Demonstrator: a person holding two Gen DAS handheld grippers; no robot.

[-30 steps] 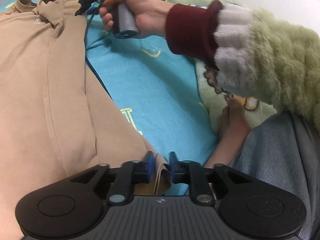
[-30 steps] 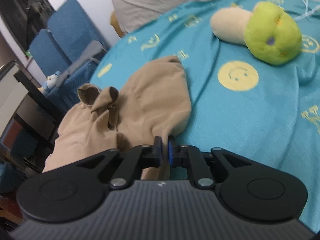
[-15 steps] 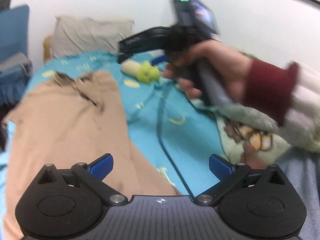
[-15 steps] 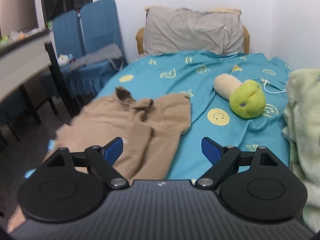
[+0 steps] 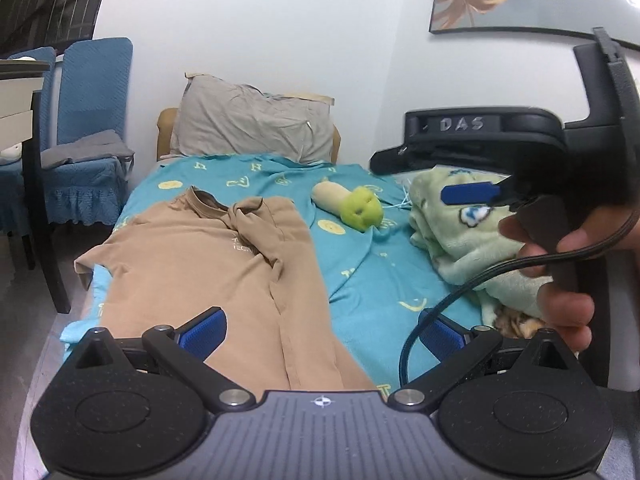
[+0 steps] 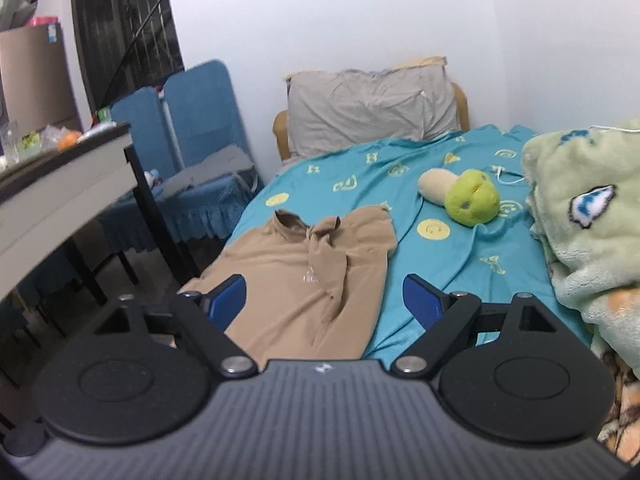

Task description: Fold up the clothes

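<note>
A tan polo shirt lies on the left side of the bed, its right side folded in over the chest, collar toward the pillow. It also shows in the right wrist view. My left gripper is open and empty, raised above the shirt's near end. My right gripper is open and empty, held above the bed; it also shows at the right of the left wrist view, with the hand that holds it.
The bed has a teal sheet with yellow prints. A green and cream plush toy lies mid-bed. A pale green fleece blanket is heaped at the right. A grey pillow sits at the head. Blue chairs and a dark table stand at the left.
Both grippers were shut on the shirt's edge a second ago. They have let go, opened wide and lifted back from the bed. The shirt now lies with its right side folded over.
</note>
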